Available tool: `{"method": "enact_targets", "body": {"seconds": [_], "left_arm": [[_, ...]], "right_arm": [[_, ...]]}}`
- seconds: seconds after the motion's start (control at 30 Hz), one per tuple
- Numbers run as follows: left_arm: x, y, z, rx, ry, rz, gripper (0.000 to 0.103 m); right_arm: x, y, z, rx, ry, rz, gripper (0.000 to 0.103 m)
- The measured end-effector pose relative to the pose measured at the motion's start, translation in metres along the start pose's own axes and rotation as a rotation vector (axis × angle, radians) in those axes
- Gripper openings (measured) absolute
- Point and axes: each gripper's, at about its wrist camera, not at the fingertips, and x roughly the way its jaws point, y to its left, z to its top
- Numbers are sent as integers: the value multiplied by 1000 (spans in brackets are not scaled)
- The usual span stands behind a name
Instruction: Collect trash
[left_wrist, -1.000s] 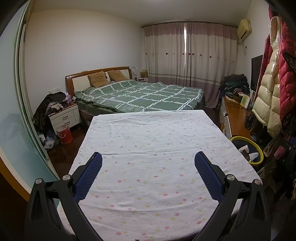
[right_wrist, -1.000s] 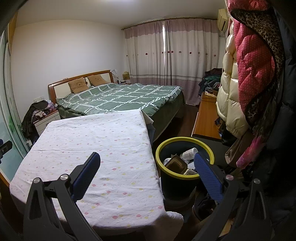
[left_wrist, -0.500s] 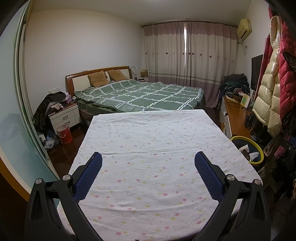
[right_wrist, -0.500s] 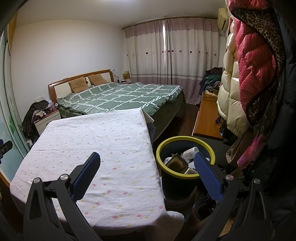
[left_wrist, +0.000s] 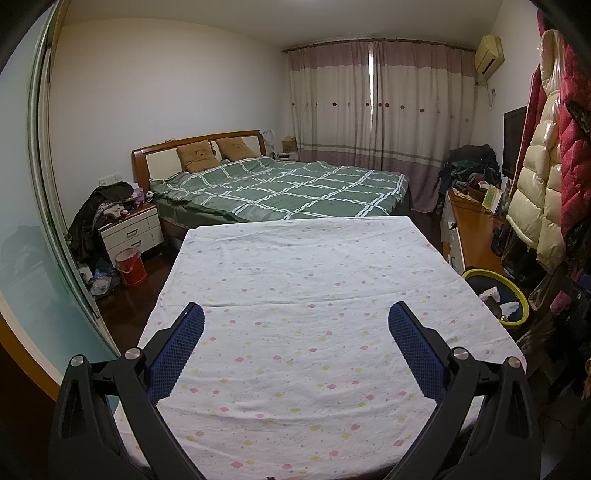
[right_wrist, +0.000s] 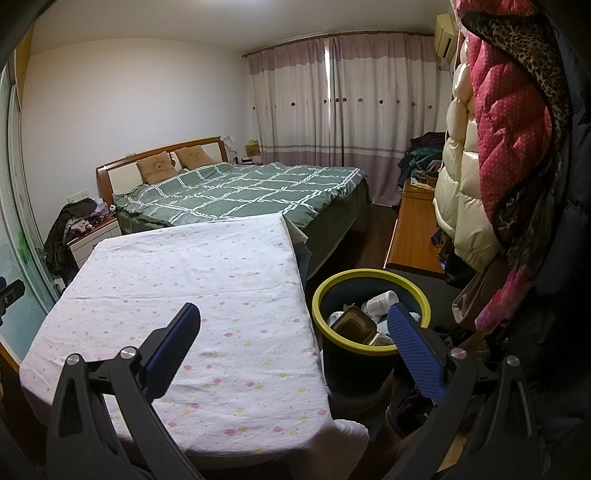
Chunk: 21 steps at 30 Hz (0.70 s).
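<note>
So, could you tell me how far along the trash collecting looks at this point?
Done: the bin beside the sheet already holds a bottle, a brown container and crumpled paper. In hand: nothing; the left gripper and right gripper both hang with jaws wide and empty. Left: no trash shows on the sheet, so little seems to remain there; clutter on the floor by the nightstand may need checking.

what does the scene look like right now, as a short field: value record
setting: bedroom
left gripper: open, empty, above the flowered sheet
right gripper: open, empty, over the sheet's right edge
trash bin: yellow rim, on the floor right of the sheet
bin contents: brown container, white bottle, other bits
sheet surface: no trash visible
behind: green checked bed
</note>
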Motion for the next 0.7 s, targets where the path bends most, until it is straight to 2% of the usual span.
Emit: {"method": "enact_targets", "body": {"seconds": [0.7], "left_arm": [[3,0,-2,5,8,1,98]], "right_arm": [[4,-2,-2,2,6,-2,96]]}}
